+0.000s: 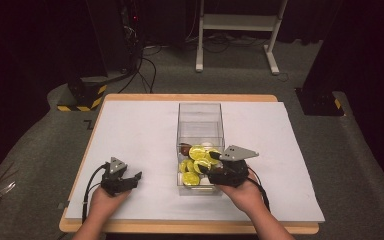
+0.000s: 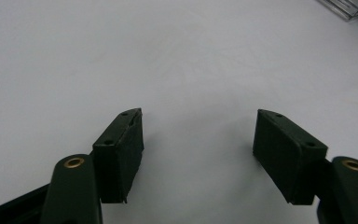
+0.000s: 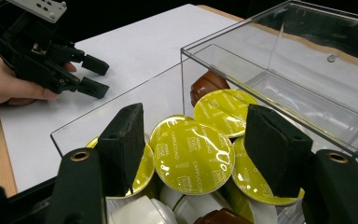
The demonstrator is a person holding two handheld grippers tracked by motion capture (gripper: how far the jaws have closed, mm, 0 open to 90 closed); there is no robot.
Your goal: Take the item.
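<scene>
A clear plastic box (image 1: 200, 120) stands on the white table top (image 1: 140, 135), its near half holding several coffee capsules. Most have yellow foil lids (image 3: 191, 154), and a brown capsule (image 3: 207, 84) lies behind them. My right gripper (image 3: 193, 140) hovers open over the pile at the box's near end (image 1: 208, 163). One yellow lid shows between its pads without being touched. My left gripper (image 1: 134, 181) rests on the table left of the box, open with nothing between its jaws (image 2: 198, 140). It also appears in the right gripper view (image 3: 95, 77), held by a hand.
The far half of the box (image 3: 307, 93) is bare. The table's wooden edge (image 1: 190, 228) runs close in front of both hands. On the floor beyond stand a white frame (image 1: 235, 30) and a black-and-yellow striped base (image 1: 82, 95).
</scene>
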